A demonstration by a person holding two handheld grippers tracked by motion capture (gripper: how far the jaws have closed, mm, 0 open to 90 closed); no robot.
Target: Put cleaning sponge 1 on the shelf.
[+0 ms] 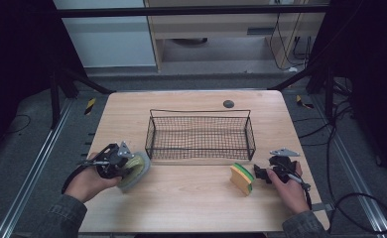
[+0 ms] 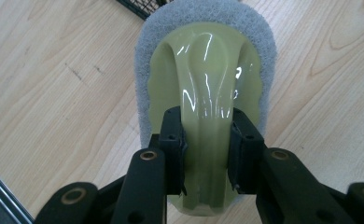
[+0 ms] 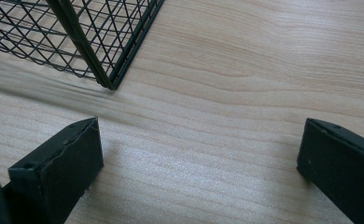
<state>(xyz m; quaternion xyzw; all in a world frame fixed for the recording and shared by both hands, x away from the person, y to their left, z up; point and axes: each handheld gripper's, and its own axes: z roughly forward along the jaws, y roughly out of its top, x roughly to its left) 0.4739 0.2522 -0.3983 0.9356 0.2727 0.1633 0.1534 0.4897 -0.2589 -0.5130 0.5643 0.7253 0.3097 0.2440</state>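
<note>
Left of the wire basket (image 1: 200, 135), the left gripper (image 2: 207, 154) clamps the pale green handle of a scrubbing pad (image 2: 207, 74) (grey fleece rim) above the table (image 1: 181, 198); the right gripper (image 3: 199, 158) rests with jaws spread, empty.

In the left gripper view, the near end of the scrubber (image 2: 203, 93) handle is cut off behind the jaws, and the basket (image 2: 140, 7) shows as one corner at the top edge. In the right gripper view, the basket (image 3: 77, 37) runs out past the top and left edges, and both jaws are cut by the picture's edges. In the high view, the left gripper (image 1: 113, 161) hides part of the scrubber (image 1: 134, 171); the small dark disc (image 1: 228, 104) on the bench (image 1: 181, 198) is too small to tell.
</note>
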